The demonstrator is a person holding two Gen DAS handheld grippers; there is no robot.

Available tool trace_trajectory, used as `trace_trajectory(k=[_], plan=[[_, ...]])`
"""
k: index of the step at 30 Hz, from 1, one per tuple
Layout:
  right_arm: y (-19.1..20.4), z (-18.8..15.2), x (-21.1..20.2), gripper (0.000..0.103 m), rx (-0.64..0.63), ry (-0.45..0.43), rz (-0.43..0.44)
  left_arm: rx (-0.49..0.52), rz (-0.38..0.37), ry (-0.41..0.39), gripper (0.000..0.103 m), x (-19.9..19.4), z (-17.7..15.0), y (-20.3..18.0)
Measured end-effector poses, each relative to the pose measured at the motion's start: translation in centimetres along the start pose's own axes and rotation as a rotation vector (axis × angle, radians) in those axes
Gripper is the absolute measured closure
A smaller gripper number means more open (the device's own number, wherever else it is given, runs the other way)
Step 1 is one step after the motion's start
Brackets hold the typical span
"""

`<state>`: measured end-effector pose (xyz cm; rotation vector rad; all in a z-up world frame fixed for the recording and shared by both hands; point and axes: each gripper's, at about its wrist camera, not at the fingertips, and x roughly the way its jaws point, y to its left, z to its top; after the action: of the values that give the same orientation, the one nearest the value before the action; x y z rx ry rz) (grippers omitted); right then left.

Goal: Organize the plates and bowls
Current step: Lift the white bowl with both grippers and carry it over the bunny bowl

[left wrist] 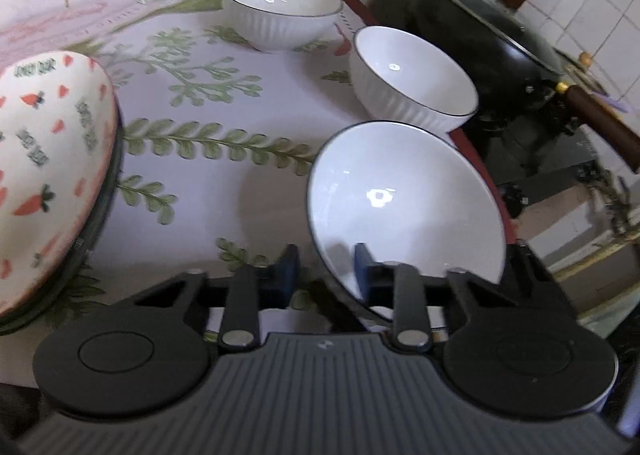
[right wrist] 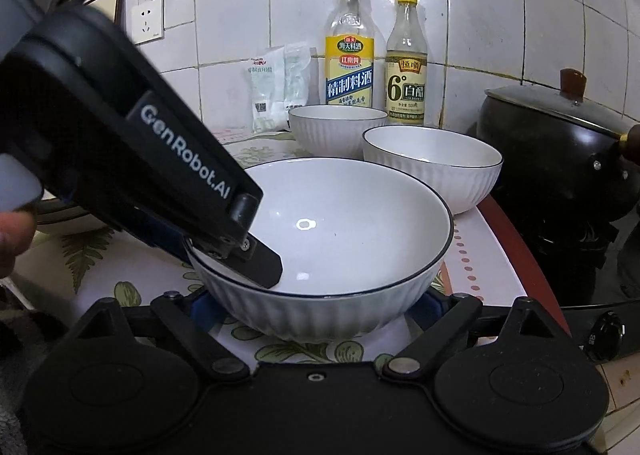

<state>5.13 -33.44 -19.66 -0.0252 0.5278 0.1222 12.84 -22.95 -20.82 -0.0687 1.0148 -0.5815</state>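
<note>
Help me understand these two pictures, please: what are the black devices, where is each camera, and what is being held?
No robot arm is here: a person holds one two-finger gripper in each hand, each carrying a fisheye camera looking along its fingers. The left wrist view shows the left gripper shut on the rim of the large white bowl, one finger inside and one outside. The right wrist view shows that bowl from the other side, with the right gripper open around its base, apparently not pressing. On the leaf-patterned tablecloth stand two smaller white ribbed bowls and, at the wall, two bottles. A carrot-patterned dish is at the left and a black lidded pan at the right.
</note>
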Motion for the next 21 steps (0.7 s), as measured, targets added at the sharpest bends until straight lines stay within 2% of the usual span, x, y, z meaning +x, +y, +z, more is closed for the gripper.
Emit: trace_trajectory(k=[8, 11, 16, 21], plan=[[0.8, 0.4, -0.8, 0.009, 0.002, 0.000, -0.013, 0.007, 0.011, 0.014, 0.083, -0.8, -0.3, -0.1], [0.9, 1.0, -1.0, 0.009, 0.008, -0.008, -0.006, 0.002, 0.007, 0.004, 0.083, -1.8, -0.4, 0.1], [2.1, 2.2, -2.0, 0.009, -0.013, -0.016, 0.007, 0.046, 0.053, 0.004, 0.083, -3.9, -0.3, -0.1], [3.5, 3.9, -2.9, 0.009, -0.010, -0.001, 0.048, 0.041, 0.064, 0.003, 0.083, -6.4, -0.1, 0.9]])
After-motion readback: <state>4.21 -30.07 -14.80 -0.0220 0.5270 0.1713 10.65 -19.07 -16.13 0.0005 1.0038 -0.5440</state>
